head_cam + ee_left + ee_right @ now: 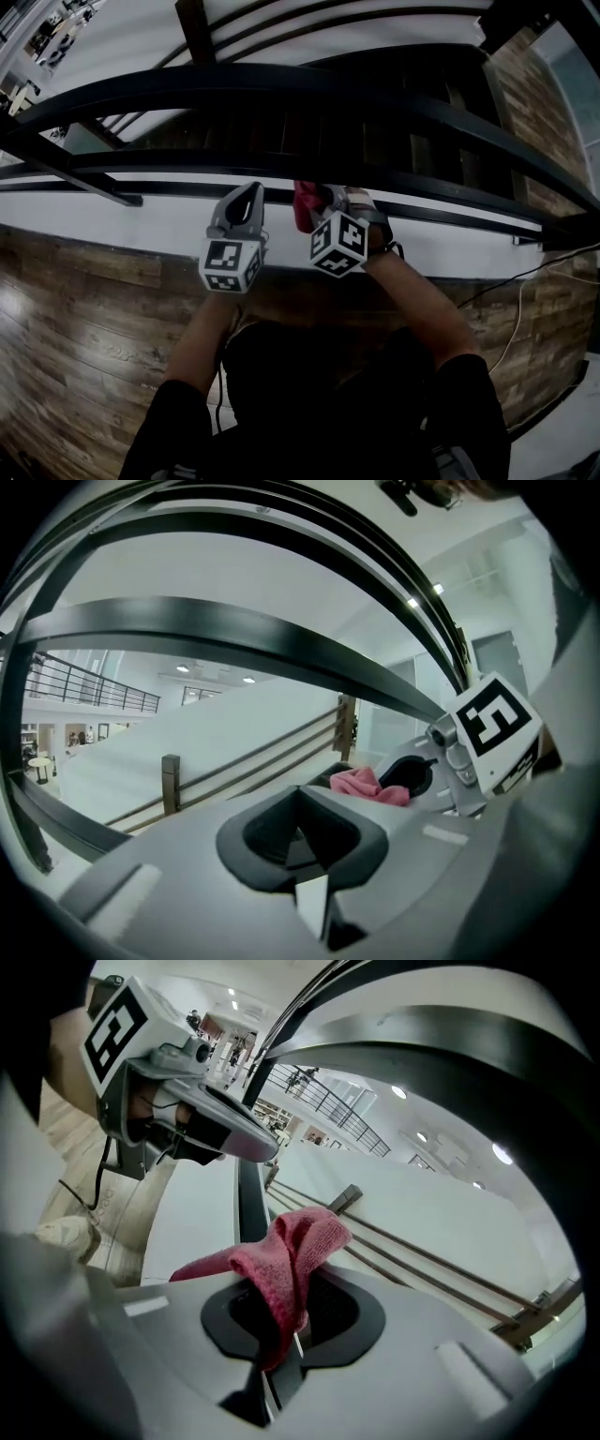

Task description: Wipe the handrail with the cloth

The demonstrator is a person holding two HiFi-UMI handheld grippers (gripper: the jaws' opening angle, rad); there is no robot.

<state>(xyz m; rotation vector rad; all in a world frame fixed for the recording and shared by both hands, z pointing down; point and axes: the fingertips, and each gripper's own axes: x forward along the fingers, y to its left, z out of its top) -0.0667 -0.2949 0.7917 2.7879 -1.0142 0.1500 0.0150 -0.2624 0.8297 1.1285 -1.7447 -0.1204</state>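
A black metal handrail (281, 89) curves across the head view, with a thinner black rail (169, 161) below it. My right gripper (314, 202) is shut on a red cloth (304, 204) and holds it just under the thinner rail. In the right gripper view the cloth (292, 1246) bunches up out of the closed jaws (286, 1335), with the rail (441, 1040) arching overhead. My left gripper (251, 192) hangs right beside it on the left, shut and holding nothing. The left gripper view shows its jaws (300, 850) closed, the rail (234, 635) above, and the cloth (361, 785) at the right.
Past the rails lie a white ledge (112, 220) and dark stairs (375, 131). Wood-look flooring (75, 319) is under the person. A cable (520, 300) trails on the floor at the right. A wooden post (170, 780) with lower railings stands across the open hall.
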